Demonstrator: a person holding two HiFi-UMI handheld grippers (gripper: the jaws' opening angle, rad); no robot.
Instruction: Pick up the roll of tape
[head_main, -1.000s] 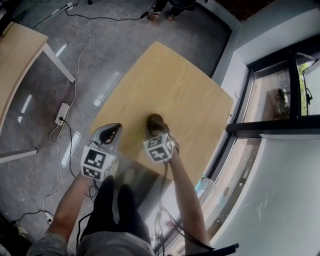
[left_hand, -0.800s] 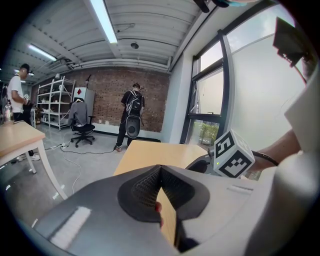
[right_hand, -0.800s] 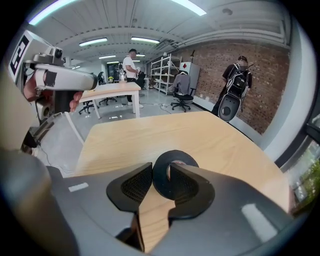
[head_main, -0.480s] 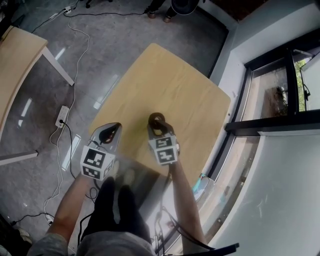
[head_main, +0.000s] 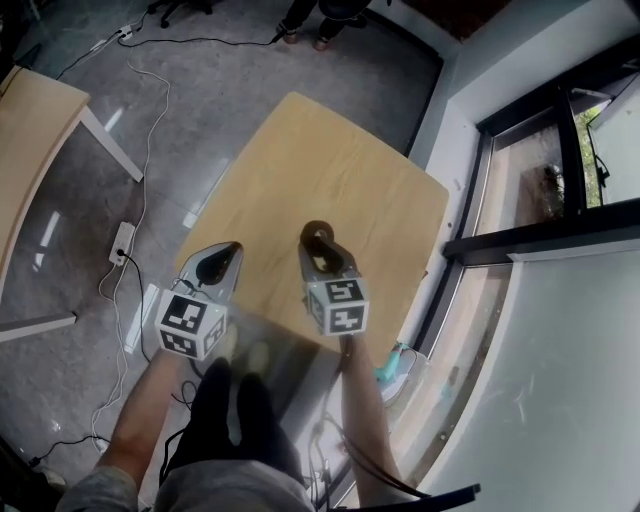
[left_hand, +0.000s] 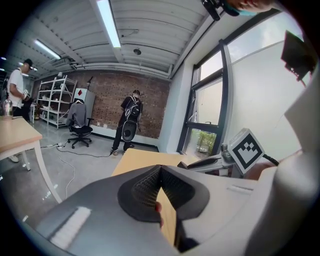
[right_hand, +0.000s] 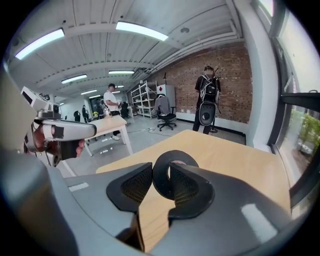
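Observation:
The black roll of tape (head_main: 316, 236) stands on edge between the pads of my right gripper (head_main: 319, 246), which is shut on it above the light wooden table (head_main: 330, 160). In the right gripper view the roll (right_hand: 176, 155) rises as a ring out of the jaws of the right gripper (right_hand: 161, 170), with the tabletop (right_hand: 225, 155) below it. My left gripper (head_main: 222, 262) hovers over the table's near left edge, to the left of the roll. Its jaws meet at the tips of the left gripper (left_hand: 159, 173), shut on nothing.
A second wooden table (head_main: 30, 130) stands at the far left. A power strip (head_main: 122, 240) and cables lie on the grey floor. A dark-framed window (head_main: 520, 235) runs along the right. A person with a backpack (right_hand: 207, 102) stands beyond the table's far end.
My right gripper has lifted the roll of tape off the table and rolled its wrist. The left gripper has risen a little beside it.

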